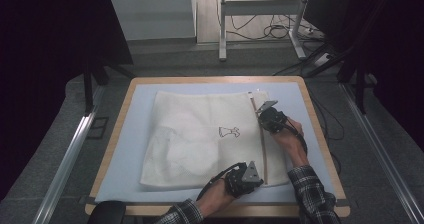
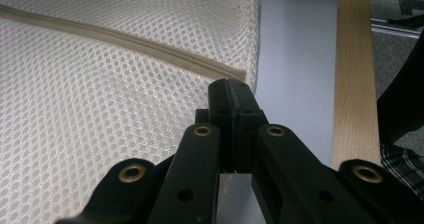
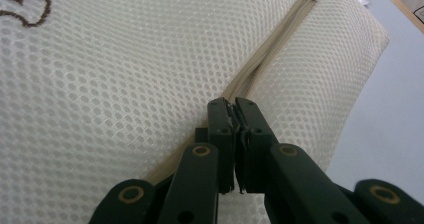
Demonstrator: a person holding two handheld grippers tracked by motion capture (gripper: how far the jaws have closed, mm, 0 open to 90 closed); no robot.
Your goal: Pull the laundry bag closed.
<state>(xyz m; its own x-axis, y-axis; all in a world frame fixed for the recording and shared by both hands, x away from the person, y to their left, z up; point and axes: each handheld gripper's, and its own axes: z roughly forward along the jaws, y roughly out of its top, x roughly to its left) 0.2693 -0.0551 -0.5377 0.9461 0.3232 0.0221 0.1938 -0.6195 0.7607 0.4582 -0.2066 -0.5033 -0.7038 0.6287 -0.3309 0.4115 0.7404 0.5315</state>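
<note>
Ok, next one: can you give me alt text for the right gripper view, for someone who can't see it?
The right gripper, jaws closed, sits at the zipper of a white mesh laundry bag, where the two zipper sides split apart just ahead of the tips. The bag lies on a pale blue mat, with a brown embroidered outline at top left.

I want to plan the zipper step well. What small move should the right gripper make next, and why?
Probably a short pull by the right gripper along the zipper, towards the left gripper. Its jaws look shut at the point where the zipper's open part ends, likely on the slider. The left gripper's jaws are shut at the zipper's near end on the mesh laundry bag, which would hold it taut.
</note>
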